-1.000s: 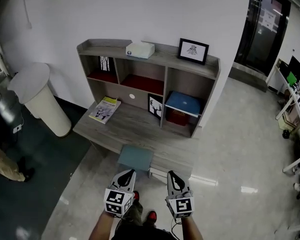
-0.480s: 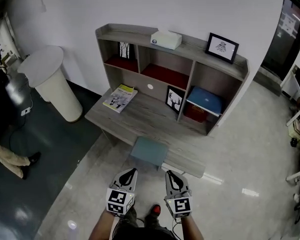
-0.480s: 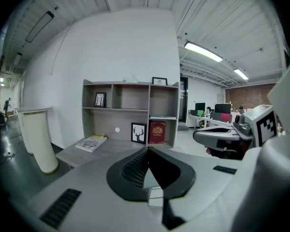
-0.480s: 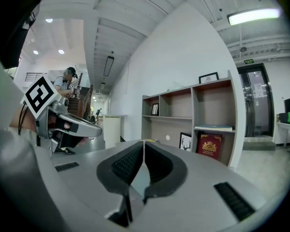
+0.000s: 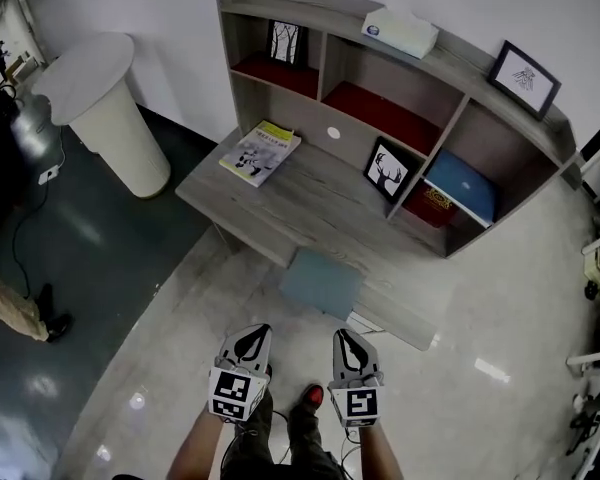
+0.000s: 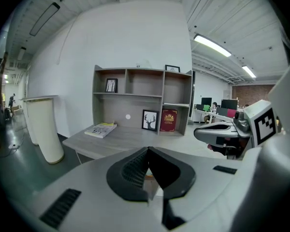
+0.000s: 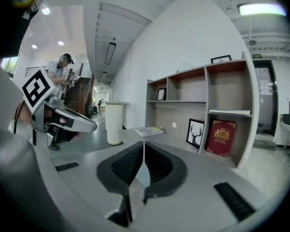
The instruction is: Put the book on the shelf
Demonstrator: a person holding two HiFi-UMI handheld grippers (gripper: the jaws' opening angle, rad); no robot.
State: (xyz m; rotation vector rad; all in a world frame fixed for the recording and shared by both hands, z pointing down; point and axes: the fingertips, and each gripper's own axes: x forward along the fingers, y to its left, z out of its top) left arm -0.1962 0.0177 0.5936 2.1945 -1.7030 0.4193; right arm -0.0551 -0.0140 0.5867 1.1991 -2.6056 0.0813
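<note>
The book [image 5: 261, 152], yellow and white, lies flat on the left part of the grey desk [image 5: 310, 213], below the shelf unit [image 5: 380, 78]. It also shows in the left gripper view as the book [image 6: 101, 129] and in the right gripper view as the book [image 7: 149, 131]. My left gripper [image 5: 251, 335] and right gripper [image 5: 347, 338] hang side by side over the floor, well short of the desk. Both point toward it. The jaws of the left gripper [image 6: 148, 150] and of the right gripper [image 7: 143, 144] are shut with nothing between them.
A blue-grey stool [image 5: 322, 281] stands at the desk's front edge, between me and the desk. A white round pedestal [image 5: 100, 108] stands left of it. The shelf holds a deer picture [image 5: 388, 170], a red book [image 5: 435, 200] and a blue case [image 5: 462, 186]. A person's leg [image 5: 10, 303] is at far left.
The view has swung so the desk and shelf sit more to the upper right and nearer. Both grippers stay low, side by side and shut.
</note>
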